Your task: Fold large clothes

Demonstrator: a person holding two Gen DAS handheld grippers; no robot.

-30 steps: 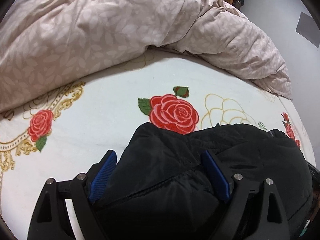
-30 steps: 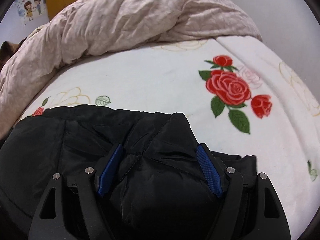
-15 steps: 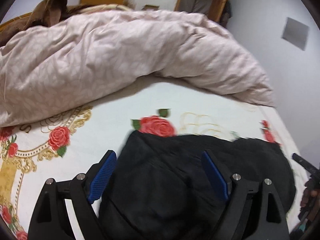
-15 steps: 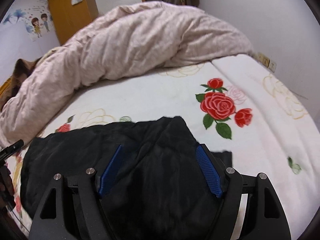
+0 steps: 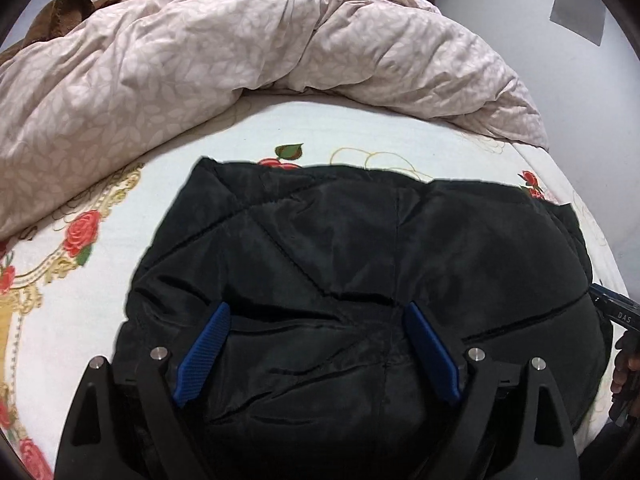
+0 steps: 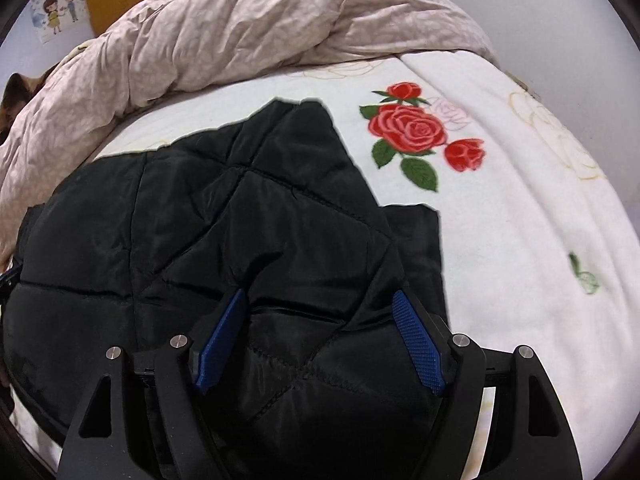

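A folded black quilted jacket [image 5: 360, 264] lay on the white rose-printed bedsheet [image 6: 500, 208], near a rumpled beige duvet [image 5: 200, 60]. The left gripper [image 5: 316, 316] and right gripper [image 6: 320, 300] hung above it, both jaws spread wide, gripping nothing.

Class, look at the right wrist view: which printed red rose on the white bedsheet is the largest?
The big open red rose in the middle of the cluster beside the black quilted jacket; a smaller bud sits above it, another lower right.
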